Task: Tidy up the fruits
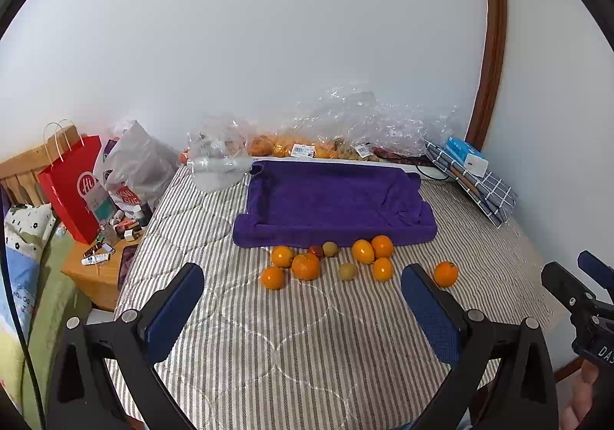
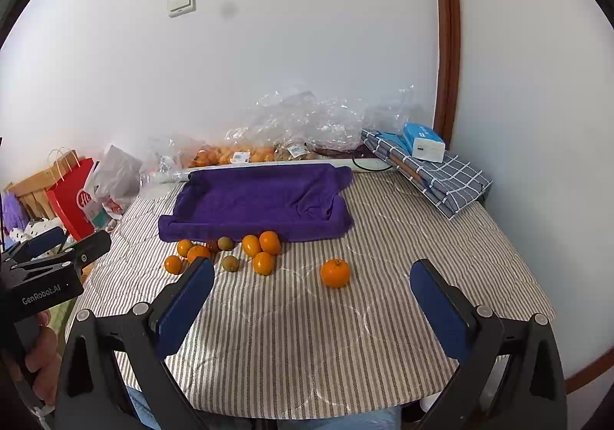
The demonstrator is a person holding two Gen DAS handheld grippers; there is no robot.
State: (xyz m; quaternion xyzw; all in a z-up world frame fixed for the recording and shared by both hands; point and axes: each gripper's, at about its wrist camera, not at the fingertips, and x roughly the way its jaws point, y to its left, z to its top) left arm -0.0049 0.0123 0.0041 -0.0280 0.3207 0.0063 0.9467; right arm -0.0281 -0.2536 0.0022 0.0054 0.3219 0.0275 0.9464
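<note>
A purple cloth-lined tray point(image 1: 330, 200) point(image 2: 253, 200) lies on the striped table cover, with no fruit in it. In front of it sits a cluster of several oranges point(image 1: 306, 266) point(image 2: 263, 262), two brownish-green kiwis point(image 1: 347, 271) point(image 2: 230, 263) and a small dark red fruit point(image 1: 315, 250). One orange point(image 1: 446, 273) point(image 2: 335, 272) lies apart to the right. My left gripper point(image 1: 303, 299) is open, hovering short of the cluster. My right gripper point(image 2: 312, 292) is open too, just short of the lone orange. Nothing is held.
Clear plastic bags with more oranges point(image 1: 284, 146) line the wall behind the tray. A folded checked cloth with a blue tissue box point(image 2: 424, 142) sits back right. A red paper bag point(image 1: 73, 184) and small bottles stand on a wooden stand at left. A hand point(image 2: 42, 357) holds the left gripper.
</note>
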